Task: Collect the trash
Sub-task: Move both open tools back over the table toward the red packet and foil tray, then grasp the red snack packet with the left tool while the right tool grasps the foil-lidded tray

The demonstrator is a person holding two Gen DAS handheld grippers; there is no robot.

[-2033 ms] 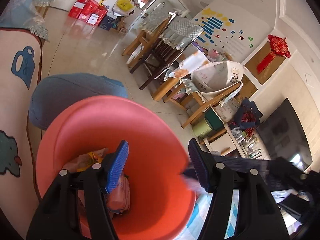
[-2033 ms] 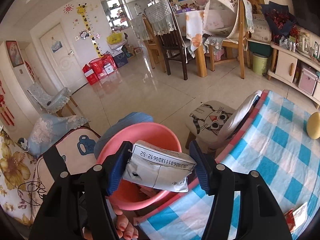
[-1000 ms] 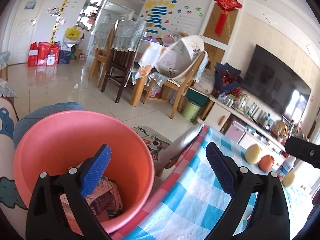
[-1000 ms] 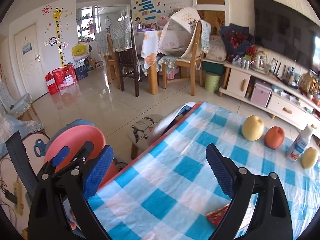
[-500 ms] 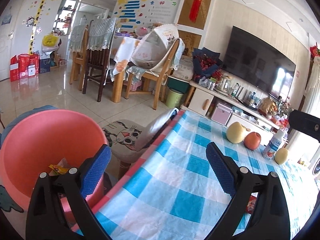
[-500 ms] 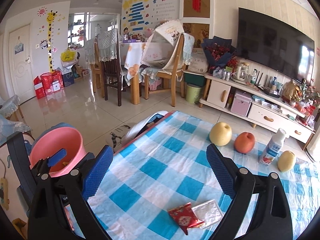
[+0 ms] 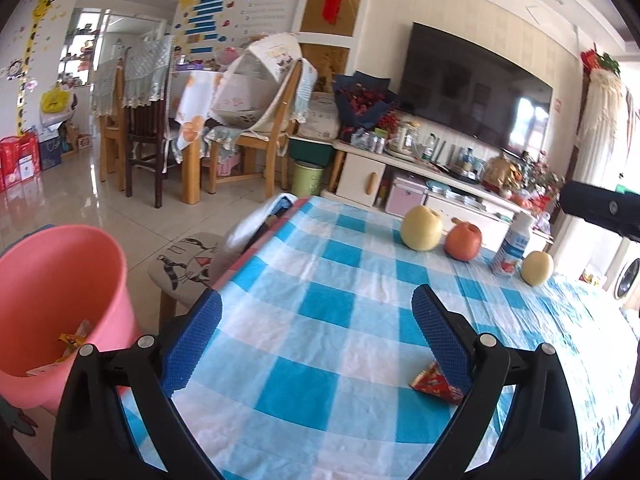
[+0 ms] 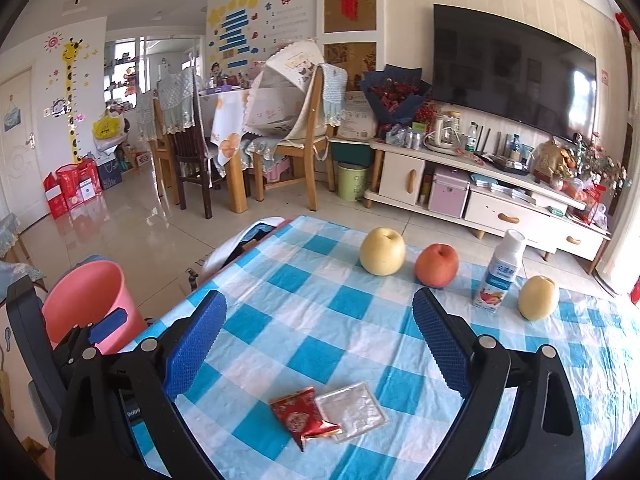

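A red snack wrapper [image 8: 303, 416] and a clear silvery wrapper [image 8: 352, 410] lie side by side on the blue checked tablecloth [image 8: 320, 312], between and just below my right gripper's open jaws [image 8: 320, 340]. The red wrapper also shows in the left wrist view [image 7: 434, 385], partly behind the right finger. My left gripper [image 7: 318, 336] is open and empty above the table's left part. The pink bin [image 7: 52, 304] stands on the floor at the left with wrappers inside; it also shows in the right wrist view [image 8: 86, 300].
Two yellow pears [image 8: 382, 251] [image 8: 538, 297], a red apple [image 8: 436, 266] and a small drink bottle [image 8: 500, 272] stand along the table's far side. A cat-print stool [image 7: 186, 266] is by the table's left edge. Chairs and a TV cabinet are beyond.
The right gripper let go of the white packet over the pink bin. Both grippers have swung right from the bin to over the table, open, and the wrappers came into view.
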